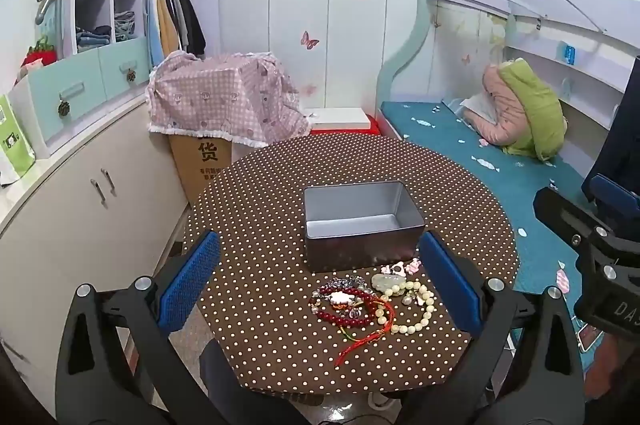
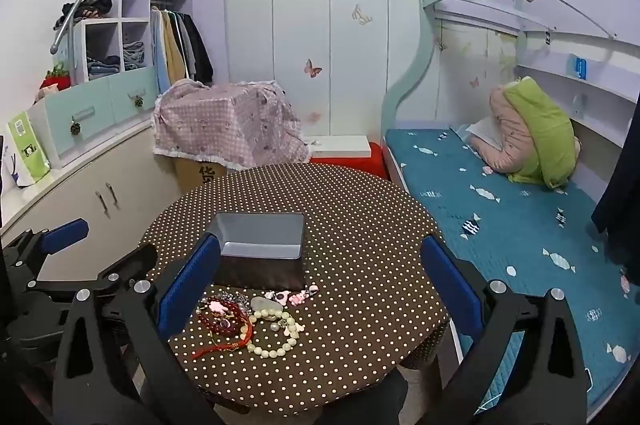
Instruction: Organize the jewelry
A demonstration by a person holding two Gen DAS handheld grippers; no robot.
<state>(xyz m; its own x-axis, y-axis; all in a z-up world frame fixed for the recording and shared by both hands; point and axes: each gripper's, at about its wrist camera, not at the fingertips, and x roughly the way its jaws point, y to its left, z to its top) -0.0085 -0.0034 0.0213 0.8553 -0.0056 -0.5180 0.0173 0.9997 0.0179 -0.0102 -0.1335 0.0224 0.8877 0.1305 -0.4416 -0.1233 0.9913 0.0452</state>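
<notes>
The jewelry is heaped in one tangle on the polka-dot tabletop [image 1: 256, 225], just on the near side of the open metal tin [image 1: 360, 225], which looks bare inside. Closest to the tin lie some small pink charms [image 1: 402, 268] and a pale jade pendant [image 1: 385, 282]; nearer the person sit a dark red bead bracelet [image 1: 344, 309], a cream bead bracelet [image 1: 414, 309] and a red cord with a tassel [image 1: 360, 341] trailing away from the tin toward the table's near edge.

The left gripper [image 1: 320, 289] hovers above the heap with its blue pads spread wide, holding nothing; the pile falls almost squarely between its fingers, so I'd judge it the better placed of the two. The right gripper [image 2: 320, 289] is also wide open and empty, but from its view the heap sits off toward its left finger [image 2: 188, 289], with the tin just beyond.

Little stands in the way: the tin's near wall is just beside the charms, so a piece must be raised over that wall to go in. The likelier trouble is the tangle itself: the cord overlaps the red beads, so lifting one piece may drag another. The tassel's long axis runs roughly toward the person, slanting away from the cream beads.
</notes>
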